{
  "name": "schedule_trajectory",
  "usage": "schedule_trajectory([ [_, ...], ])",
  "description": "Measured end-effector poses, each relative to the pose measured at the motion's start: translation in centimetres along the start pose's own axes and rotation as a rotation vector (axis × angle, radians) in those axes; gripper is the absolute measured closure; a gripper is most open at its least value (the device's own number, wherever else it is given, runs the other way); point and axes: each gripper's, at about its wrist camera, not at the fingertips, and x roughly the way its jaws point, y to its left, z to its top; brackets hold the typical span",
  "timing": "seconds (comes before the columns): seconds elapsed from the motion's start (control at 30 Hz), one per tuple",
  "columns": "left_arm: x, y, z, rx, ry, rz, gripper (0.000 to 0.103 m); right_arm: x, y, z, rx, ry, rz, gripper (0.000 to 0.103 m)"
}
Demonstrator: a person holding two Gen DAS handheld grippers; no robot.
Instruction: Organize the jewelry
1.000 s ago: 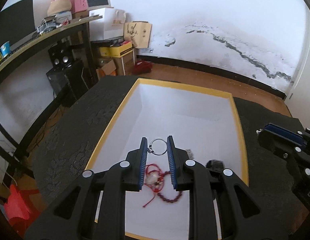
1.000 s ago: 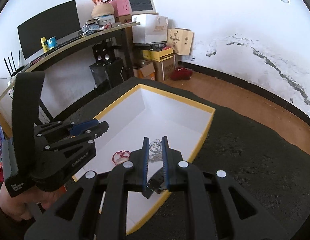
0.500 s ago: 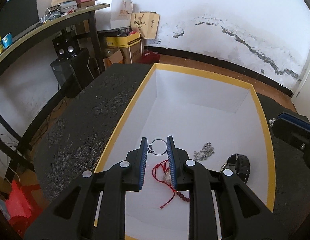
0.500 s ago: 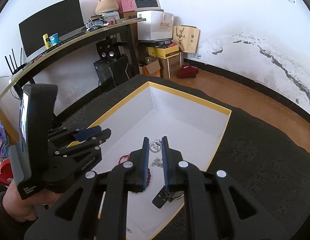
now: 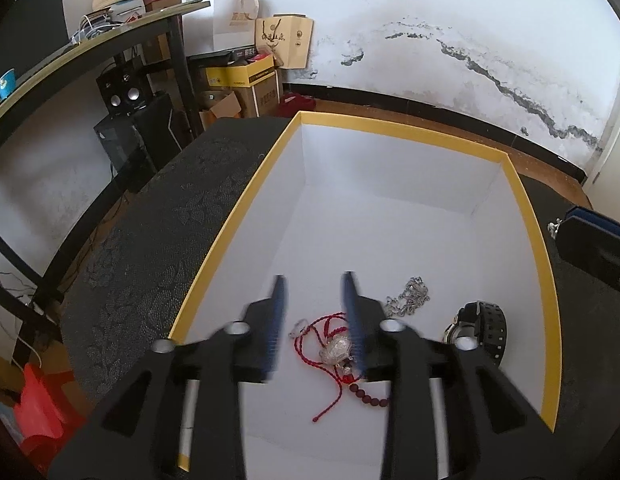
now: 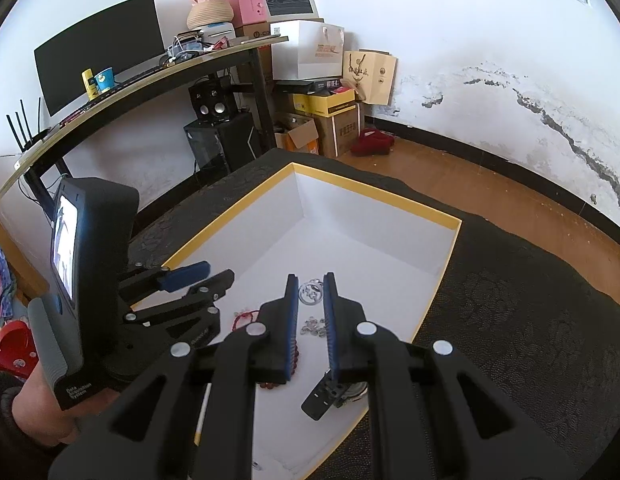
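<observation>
Left hand-held gripper (image 5: 312,308) hangs spread, empty, ring (image 5: 299,326) below it in box (image 5: 398,130); right hand-held gripper (image 6: 310,292) clamps pendant (image 6: 311,292).

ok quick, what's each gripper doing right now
left gripper: open, holding nothing
right gripper: shut on a small silver ring

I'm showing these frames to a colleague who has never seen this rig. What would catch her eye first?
Probably the white box with the yellow rim, open on the dark patterned tabletop and filling the middle of both views. On its floor lies a small heap of jewelry: a red cord bracelet between the fingers of the open left gripper, a silver chain beside it, and a black watch near the right wall. The right gripper holds a small clear ring.
</observation>
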Motion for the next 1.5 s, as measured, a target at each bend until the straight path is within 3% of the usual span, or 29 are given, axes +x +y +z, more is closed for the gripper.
schedule_trajectory([
  [0.07,-0.3,0.1,0.0,-0.009,-0.014,0.005,0.033,0.1,-0.1,0.0,0.002,-0.002,-0.003,0.090],
  [0.13,-0.6,0.1,0.1,-0.007,-0.030,0.008,0.021,0.1,-0.1,0.0,0.004,-0.001,-0.003,0.090],
  [0.2,-0.7,0.1,0.1,-0.006,-0.038,0.020,0.017,0.2,-0.1,0.0,0.002,0.001,-0.002,0.090],
  [0.9,-1.0,1.7,-0.3,-0.036,-0.026,0.024,0.017,5.0,-1.1,-0.7,0.006,0.087,-0.054,0.090],
  [1.27,-1.0,1.8,-0.1,-0.037,-0.026,0.026,0.017,5.4,-0.9,-0.4,0.011,0.094,-0.062,0.089],
  [1.3,-1.1,1.8,-0.1,-0.037,-0.028,0.027,0.017,5.2,-0.9,-0.3,0.016,0.087,-0.054,0.074],
  [1.33,-1.1,1.8,-0.1,-0.038,-0.029,0.027,0.017,5.1,-1.0,-0.1,0.018,0.078,-0.049,0.039],
  [1.4,-1.1,1.8,0.0,-0.041,-0.031,0.037,0.015,4.0,-0.9,0.0,0.017,0.023,-0.034,0.007],
  [1.5,-1.5,1.8,0.0,-0.050,-0.032,0.027,0.015,3.1,-0.8,0.2,0.008,0.009,-0.035,0.007],
])
